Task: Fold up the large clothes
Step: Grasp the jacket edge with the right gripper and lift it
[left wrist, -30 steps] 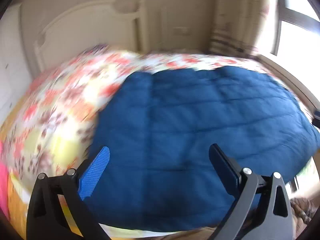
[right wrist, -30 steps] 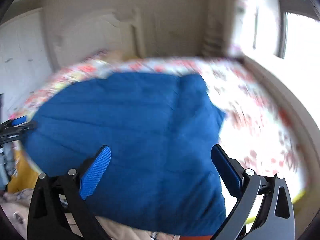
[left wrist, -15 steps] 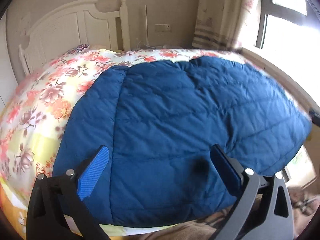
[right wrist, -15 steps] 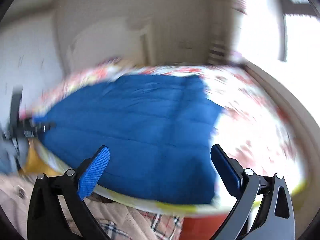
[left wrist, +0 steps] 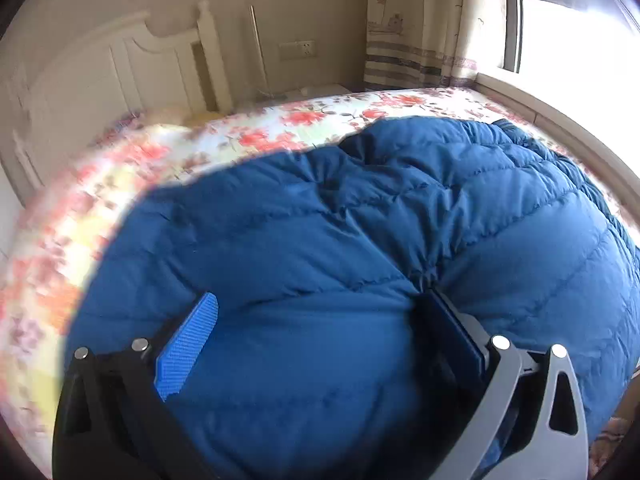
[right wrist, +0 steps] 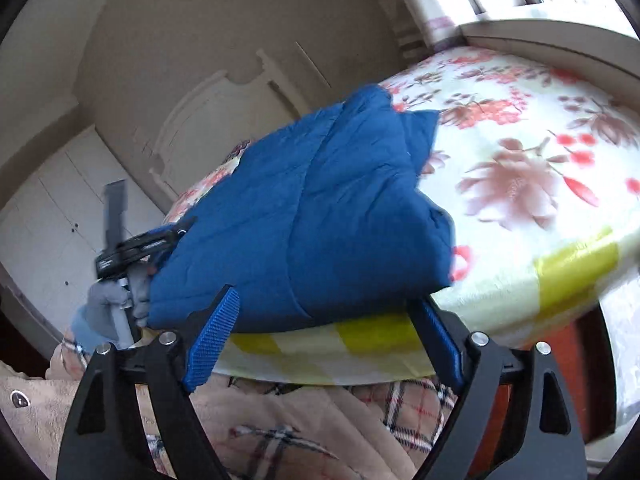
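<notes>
A plain deep-blue quilted jacket (left wrist: 360, 248) lies on a bedsheet (right wrist: 520, 152) patterned with red-pink flowers and yellow-green patches on white.

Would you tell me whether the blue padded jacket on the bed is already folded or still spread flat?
Partly folded: the blue padded jacket lies doubled on the floral bedspread, one layer lapped over another along a seam.
</notes>
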